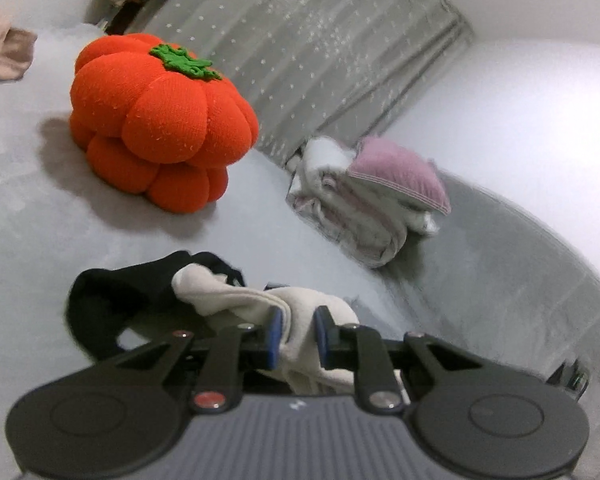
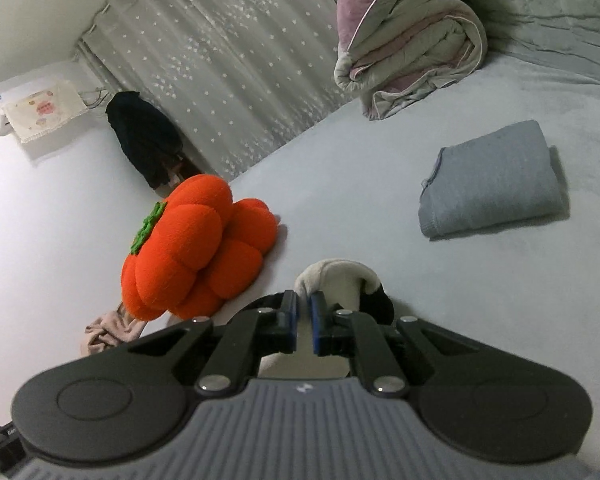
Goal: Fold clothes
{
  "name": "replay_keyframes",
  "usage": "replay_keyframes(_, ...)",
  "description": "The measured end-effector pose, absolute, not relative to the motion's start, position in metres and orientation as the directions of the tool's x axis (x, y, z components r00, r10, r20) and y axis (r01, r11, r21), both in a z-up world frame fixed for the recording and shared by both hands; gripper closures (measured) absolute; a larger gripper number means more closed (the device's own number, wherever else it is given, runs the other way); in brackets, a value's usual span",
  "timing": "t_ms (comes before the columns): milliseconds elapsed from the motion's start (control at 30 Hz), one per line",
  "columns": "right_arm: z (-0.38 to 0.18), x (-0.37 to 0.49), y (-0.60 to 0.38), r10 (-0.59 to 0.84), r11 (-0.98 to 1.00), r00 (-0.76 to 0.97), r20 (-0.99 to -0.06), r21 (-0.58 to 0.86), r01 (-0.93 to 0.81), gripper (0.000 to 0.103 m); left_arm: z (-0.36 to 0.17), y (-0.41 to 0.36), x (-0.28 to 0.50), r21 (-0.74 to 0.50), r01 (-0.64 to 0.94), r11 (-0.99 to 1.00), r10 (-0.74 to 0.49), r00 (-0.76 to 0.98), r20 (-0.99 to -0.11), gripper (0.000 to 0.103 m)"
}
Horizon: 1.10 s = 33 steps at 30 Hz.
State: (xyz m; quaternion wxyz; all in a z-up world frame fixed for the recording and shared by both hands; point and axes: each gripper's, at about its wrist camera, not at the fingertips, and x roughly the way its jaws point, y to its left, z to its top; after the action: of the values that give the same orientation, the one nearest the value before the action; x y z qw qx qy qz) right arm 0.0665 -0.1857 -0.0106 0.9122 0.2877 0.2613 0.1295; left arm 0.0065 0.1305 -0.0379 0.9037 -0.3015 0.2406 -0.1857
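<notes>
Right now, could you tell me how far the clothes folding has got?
Done: one grey cloth lies folded on the bed. In hand: both grippers, left and right, are shut on a white garment with black fabric attached; it looks bunched, not yet folded. Left: a beige garment lies crumpled beside the orange plush.

Right gripper [image 2: 304, 316] pinching cream garment [image 2: 336, 280], orange pumpkin cushion [image 2: 196, 248], folded grey towel [image 2: 492, 180]
</notes>
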Motion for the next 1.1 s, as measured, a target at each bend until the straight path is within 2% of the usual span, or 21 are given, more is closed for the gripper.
replay_keyframes(100,-0.006,0.056,-0.18,0.385,0.816,0.823,-0.417,0.57,-0.092,0.095,-0.037,0.135,-0.006,-0.598,0.188,0.779,-0.487,0.782,-0.389,0.085)
replay_keyframes(133,-0.005,0.053,-0.178,0.385,0.821,0.822,-0.42,0.563,-0.096,0.102,-0.037,0.137,-0.01,-0.586,0.186,0.789,-0.485,0.774,-0.408,0.087)
replay_keyframes(200,-0.003,0.045,-0.174,0.388,0.828,0.818,-0.425,0.55,-0.108,0.102,-0.038,0.14,-0.018,-0.563,0.19,0.804,-0.483,0.761,-0.433,0.103)
replay_keyframes(400,-0.015,0.042,-0.166,0.381,0.851,0.787,-0.485,0.516,-0.094,0.102,-0.049,0.149,-0.034,-0.541,0.165,0.825,-0.471,0.73,-0.495,0.102)
replay_keyframes(500,-0.023,0.043,-0.163,0.372,0.863,0.769,-0.52,0.5,-0.079,0.095,-0.054,0.148,-0.034,-0.538,0.146,0.83,-0.466,0.711,-0.527,0.101)
replay_keyframes(567,-0.029,0.043,-0.161,0.365,0.87,0.756,-0.544,0.488,-0.07,0.091,-0.055,0.146,-0.031,-0.528,0.149,0.836,-0.465,0.702,-0.539,0.096)
replay_keyframes(700,-0.039,0.046,-0.157,0.351,0.883,0.731,-0.585,0.467,-0.05,0.09,-0.055,0.135,-0.022,-0.49,0.15,0.859,-0.442,0.701,-0.56,0.074)
replay_keyframes(767,-0.043,0.05,-0.158,0.342,0.887,0.725,-0.598,0.461,-0.038,0.086,-0.055,0.129,-0.015,-0.482,0.148,0.864,-0.437,0.696,-0.57,0.069)
replay_keyframes(800,-0.045,0.052,-0.159,0.339,0.888,0.722,-0.604,0.458,-0.034,0.078,-0.056,0.127,-0.011,-0.478,0.147,0.866,-0.435,0.693,-0.575,0.066)
replay_keyframes(833,-0.048,0.052,-0.159,0.336,0.89,0.719,-0.609,0.455,-0.03,0.064,-0.056,0.124,-0.006,-0.477,0.148,0.866,-0.436,0.69,-0.578,0.063)
replay_keyframes(900,-0.052,0.057,-0.159,0.328,0.894,0.715,-0.617,0.447,-0.024,0.057,-0.056,0.116,0.004,-0.471,0.153,0.869,-0.437,0.684,-0.584,0.059)
replay_keyframes(1100,-0.065,0.086,-0.16,0.3,0.912,0.694,-0.655,0.41,-0.007,0.057,-0.067,0.088,0.047,-0.458,0.153,0.876,-0.432,0.671,-0.602,0.057)
